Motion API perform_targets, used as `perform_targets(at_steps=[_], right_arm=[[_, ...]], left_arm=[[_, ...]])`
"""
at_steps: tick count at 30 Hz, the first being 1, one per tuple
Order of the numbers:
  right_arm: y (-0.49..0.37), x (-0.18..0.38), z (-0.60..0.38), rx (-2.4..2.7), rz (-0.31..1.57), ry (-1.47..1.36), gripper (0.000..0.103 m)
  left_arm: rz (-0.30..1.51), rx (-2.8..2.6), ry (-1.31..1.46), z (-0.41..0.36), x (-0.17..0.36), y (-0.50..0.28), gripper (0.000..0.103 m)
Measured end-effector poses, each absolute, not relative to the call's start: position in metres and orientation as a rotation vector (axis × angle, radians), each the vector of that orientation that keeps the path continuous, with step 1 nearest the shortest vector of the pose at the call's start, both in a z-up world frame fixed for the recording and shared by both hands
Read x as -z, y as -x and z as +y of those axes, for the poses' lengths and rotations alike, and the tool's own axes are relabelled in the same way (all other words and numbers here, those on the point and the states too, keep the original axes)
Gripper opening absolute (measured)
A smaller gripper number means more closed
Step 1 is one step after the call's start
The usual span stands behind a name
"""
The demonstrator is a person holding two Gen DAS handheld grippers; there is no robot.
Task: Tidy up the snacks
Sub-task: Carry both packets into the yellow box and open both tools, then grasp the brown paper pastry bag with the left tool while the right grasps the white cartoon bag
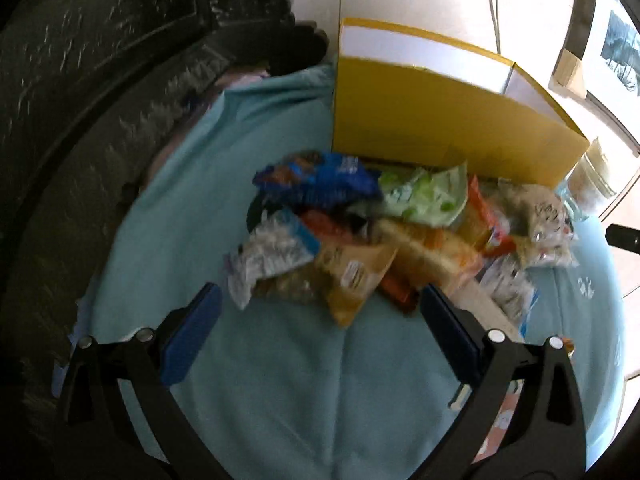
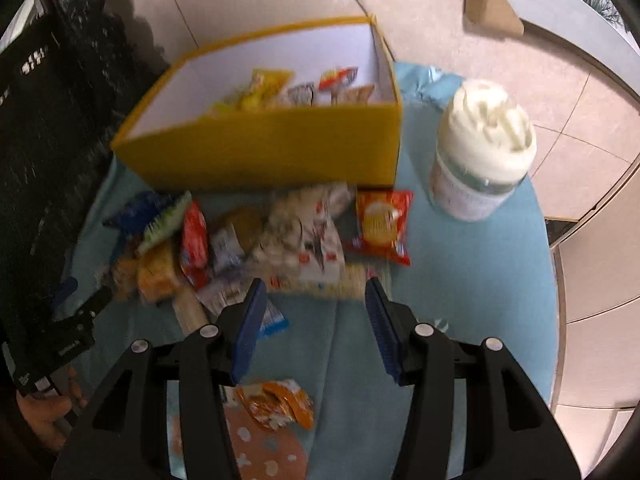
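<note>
A pile of snack packets [image 1: 360, 236] lies on a light blue cloth [image 1: 280, 380] in front of a yellow box [image 1: 436, 124]. In the right wrist view the yellow box [image 2: 280, 148] is open and holds several packets [image 2: 296, 88]. The pile [image 2: 248, 240] lies before it, with a red packet [image 2: 384, 226] at its right. My left gripper [image 1: 320, 308] is open and empty, just short of the pile. My right gripper [image 2: 316, 300] is open and empty above the pile's near edge. An orange packet [image 2: 280, 404] lies below it.
A white-lidded jar [image 2: 484, 152] stands right of the box. A dark carved cabinet [image 1: 100, 100] rises at the left. The round table's edge [image 2: 554, 280] curves at the right over a tiled floor [image 2: 592, 128]. The left gripper [image 2: 80, 320] shows in the right wrist view.
</note>
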State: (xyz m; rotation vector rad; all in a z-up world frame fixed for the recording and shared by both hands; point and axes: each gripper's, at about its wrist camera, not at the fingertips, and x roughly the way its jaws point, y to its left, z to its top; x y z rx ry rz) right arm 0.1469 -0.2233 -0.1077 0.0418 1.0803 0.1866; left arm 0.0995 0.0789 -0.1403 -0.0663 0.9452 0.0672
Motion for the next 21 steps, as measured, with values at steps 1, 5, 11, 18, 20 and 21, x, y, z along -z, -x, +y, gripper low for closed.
perform_targets(at_steps=[1,5,11,18,20,21], right_arm=[[-0.146,0.111,-0.223,-0.185,1.085,-0.034,0.052],[-0.148,0.119,-0.224,-0.171,1.093,-0.013,0.052],[-0.167,0.128,-0.222,-0.154,1.107,0.002,0.052],[-0.196,0.146,-0.207,-0.157,1.133,0.022,0.052],[-0.204,0.15,-0.199,-0.163,1.142,0.033,0.054],[-0.208,0.153,-0.195,-0.166,1.146,0.039,0.06]], left_arm=[[0.944,-0.065,0.07,0.08,0.143,-0.098,0.1],[0.964,-0.056,0.087,0.084,0.155,-0.1,0.1],[0.98,-0.032,0.097,0.078,0.171,-0.113,0.1],[0.981,-0.009,0.092,0.075,0.191,-0.126,0.084],[0.958,-0.004,0.103,0.076,0.191,-0.127,0.071],[0.944,-0.004,0.105,0.078,0.19,-0.128,0.065]])
